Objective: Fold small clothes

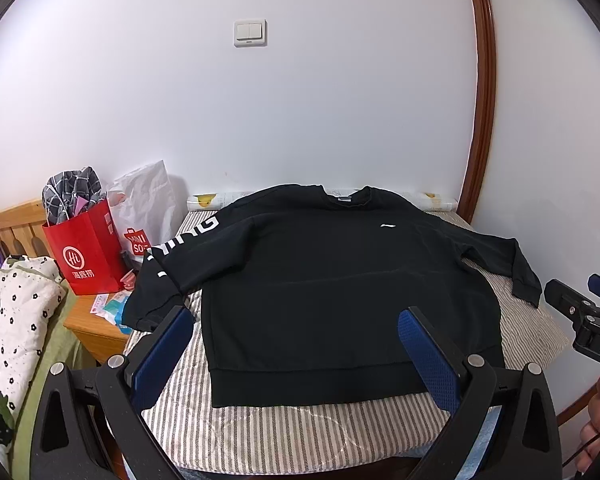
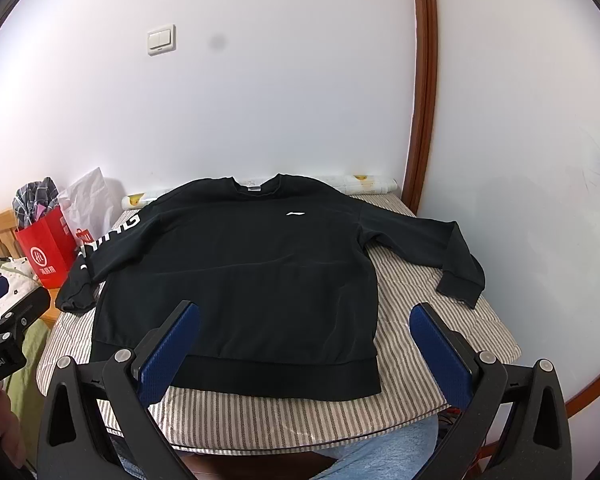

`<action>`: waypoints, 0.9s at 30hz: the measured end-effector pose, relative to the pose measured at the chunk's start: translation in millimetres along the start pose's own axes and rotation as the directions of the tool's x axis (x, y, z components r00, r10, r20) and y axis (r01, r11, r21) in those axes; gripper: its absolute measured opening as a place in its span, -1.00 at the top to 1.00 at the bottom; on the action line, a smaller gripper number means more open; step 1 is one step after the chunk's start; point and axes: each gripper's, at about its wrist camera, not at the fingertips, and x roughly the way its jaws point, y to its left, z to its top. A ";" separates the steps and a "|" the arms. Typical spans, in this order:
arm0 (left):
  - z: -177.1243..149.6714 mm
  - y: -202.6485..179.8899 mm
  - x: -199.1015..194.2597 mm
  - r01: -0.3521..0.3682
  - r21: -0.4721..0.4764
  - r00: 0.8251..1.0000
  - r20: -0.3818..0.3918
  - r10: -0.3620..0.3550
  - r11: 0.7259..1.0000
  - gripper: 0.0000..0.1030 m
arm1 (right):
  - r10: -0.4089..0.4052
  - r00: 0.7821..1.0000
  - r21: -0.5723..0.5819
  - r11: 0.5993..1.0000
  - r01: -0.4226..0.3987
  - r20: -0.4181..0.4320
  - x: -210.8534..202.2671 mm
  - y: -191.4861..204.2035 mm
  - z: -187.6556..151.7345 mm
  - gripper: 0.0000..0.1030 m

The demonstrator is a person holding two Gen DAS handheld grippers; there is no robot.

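Observation:
A black long-sleeved sweatshirt [image 1: 320,280] lies spread flat, front up, on a striped padded table [image 1: 260,432], collar toward the wall and both sleeves out to the sides. It also shows in the right wrist view [image 2: 240,280]. Its left sleeve has white lettering [image 1: 188,236] and hangs over the table's left edge. My left gripper [image 1: 296,328] is open and empty, hovering over the hem at the near side. My right gripper [image 2: 306,320] is open and empty, over the hem's right part. Each gripper shows at the edge of the other's view.
A red paper bag [image 1: 88,252] and a white bag [image 1: 148,200] stand on a wooden nightstand [image 1: 96,328] left of the table. A floral quilt [image 1: 8,312] lies at far left. The white wall with a switch [image 1: 250,33] is behind; a wooden door frame [image 1: 480,120] is at the right.

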 end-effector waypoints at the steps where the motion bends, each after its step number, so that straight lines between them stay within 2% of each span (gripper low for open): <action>1: -0.1 -0.2 0.1 0.001 0.000 1.000 0.000 -0.001 1.000 -1.00 | -0.001 1.000 0.000 1.000 0.001 0.000 0.0 0.3 0.1 -1.00; 10: 0.9 0.0 4.3 -0.006 -0.003 1.000 0.008 0.006 1.000 -1.00 | 0.003 1.000 -0.009 1.000 -0.003 0.013 -3.5 2.7 0.7 -1.00; 16: -0.4 11.3 30.4 0.015 -0.027 1.000 -0.020 -0.016 1.000 -1.00 | -0.004 1.000 -0.035 0.999 0.005 0.020 3.5 8.9 -3.2 -1.00; 22: -13.0 25.9 77.1 0.010 -0.041 0.995 -0.103 -0.014 0.999 -0.99 | 0.000 1.000 -0.028 1.000 -0.001 -0.027 35.9 12.1 -9.6 -1.00; 27: -26.4 41.7 117.6 -0.012 -0.043 0.982 -0.190 0.004 0.999 -0.99 | 0.002 0.997 -0.009 1.000 -0.002 -0.078 76.1 8.5 -21.1 -1.00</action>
